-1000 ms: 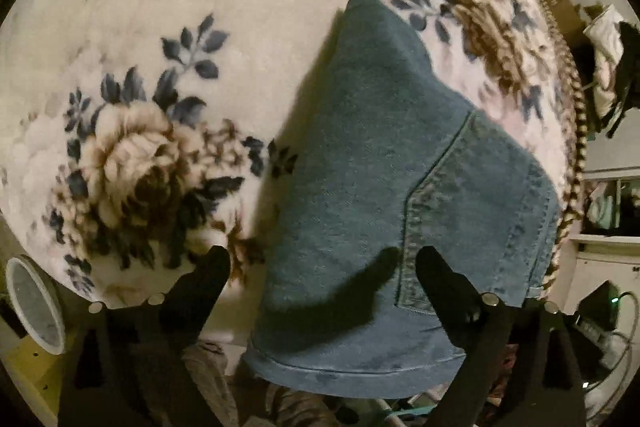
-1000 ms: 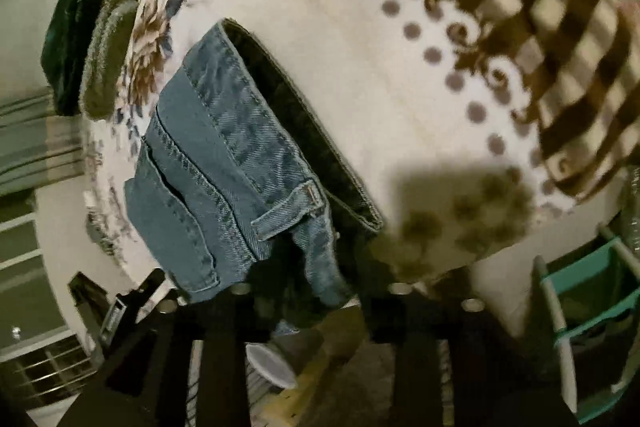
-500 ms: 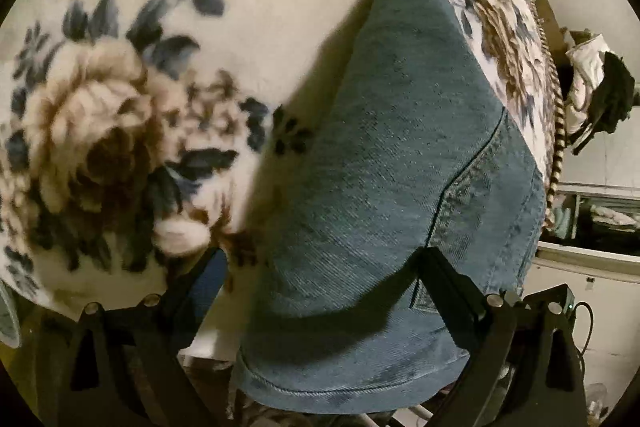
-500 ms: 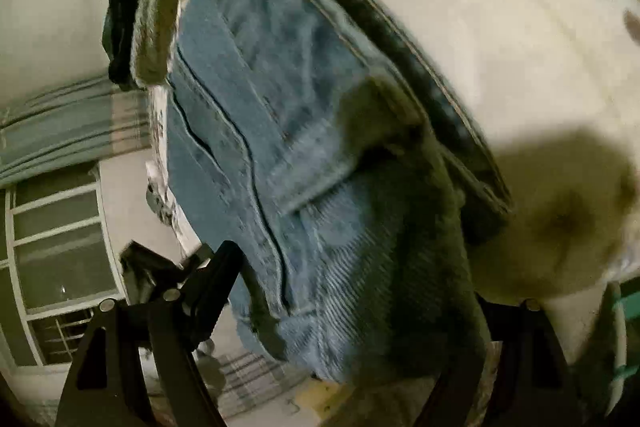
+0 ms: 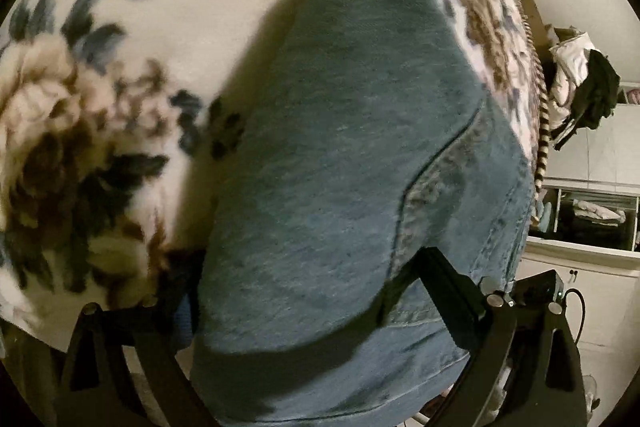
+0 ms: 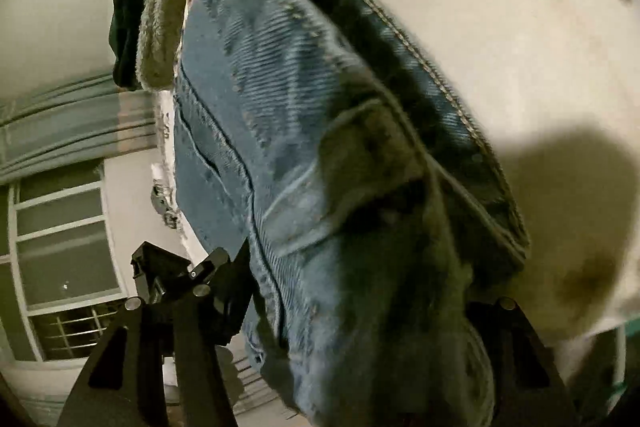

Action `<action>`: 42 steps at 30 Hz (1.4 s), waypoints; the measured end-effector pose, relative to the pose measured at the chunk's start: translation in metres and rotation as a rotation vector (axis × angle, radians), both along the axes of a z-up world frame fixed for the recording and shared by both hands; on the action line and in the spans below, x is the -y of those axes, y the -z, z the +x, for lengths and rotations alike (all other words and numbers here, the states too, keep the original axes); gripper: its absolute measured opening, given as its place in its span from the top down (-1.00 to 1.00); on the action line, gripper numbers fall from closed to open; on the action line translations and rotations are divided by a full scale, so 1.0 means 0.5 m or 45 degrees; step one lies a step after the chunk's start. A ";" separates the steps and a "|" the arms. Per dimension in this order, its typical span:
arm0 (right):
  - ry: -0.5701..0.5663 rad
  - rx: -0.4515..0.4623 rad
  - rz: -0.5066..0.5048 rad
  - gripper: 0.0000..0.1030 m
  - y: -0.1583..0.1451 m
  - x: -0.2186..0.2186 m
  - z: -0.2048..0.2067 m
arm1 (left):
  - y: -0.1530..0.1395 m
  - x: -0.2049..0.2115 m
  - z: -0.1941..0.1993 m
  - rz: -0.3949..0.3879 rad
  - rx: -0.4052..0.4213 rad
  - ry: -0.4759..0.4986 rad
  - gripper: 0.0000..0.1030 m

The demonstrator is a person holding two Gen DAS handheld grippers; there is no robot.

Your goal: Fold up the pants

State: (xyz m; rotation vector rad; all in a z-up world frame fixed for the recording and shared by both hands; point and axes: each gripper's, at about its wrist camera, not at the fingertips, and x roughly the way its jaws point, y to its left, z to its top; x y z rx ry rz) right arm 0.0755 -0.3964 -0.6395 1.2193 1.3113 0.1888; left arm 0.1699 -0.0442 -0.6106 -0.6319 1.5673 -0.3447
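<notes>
We are at the grasping step: the denim pants point(image 5: 352, 155) lie on a bed, their near edge hanging over the bed's side toward us. Our left gripper point(image 5: 296, 291) has its jaws spread wide with that hem edge between them, not yet pinched. Our right gripper point(image 6: 356, 299) straddles the waistband end, jaws closing around the cloth, though we cannot tell whether the pads press yet. Next, we judge, both must close firmly on the fabric before lifting it over for a fold.

Under the pants lies a floral blanket point(image 5: 80, 131), with a cream spotted cover point(image 6: 500, 7) beside the waistband. Beyond the pants sit folded dark clothes point(image 6: 132, 7); curtains and a window point(image 6: 60, 235) stand behind those.
</notes>
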 end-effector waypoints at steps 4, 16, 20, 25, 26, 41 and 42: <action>0.007 0.022 -0.079 -0.06 -0.017 -0.015 -0.007 | -0.028 0.000 -0.005 0.028 0.081 0.000 -0.09; -0.015 0.075 -0.173 0.33 -0.175 -0.054 0.017 | -0.219 0.007 -0.001 0.071 0.253 0.070 0.45; -0.055 0.113 -0.189 0.34 -0.264 -0.060 0.036 | -0.303 0.005 0.016 0.095 0.282 0.082 0.45; -0.092 0.177 -0.197 0.34 -0.400 -0.064 0.085 | -0.413 0.008 0.053 0.117 0.334 0.092 0.45; -0.096 0.189 -0.202 0.34 -0.426 -0.063 0.094 | -0.436 0.008 0.064 0.119 0.344 0.088 0.45; -0.059 0.372 -0.291 0.34 -0.726 -0.084 0.442 | -0.635 -0.017 0.385 0.031 0.510 0.067 0.45; -0.050 0.379 -0.295 0.34 -0.733 -0.085 0.469 | -0.635 -0.017 0.415 0.021 0.515 0.074 0.45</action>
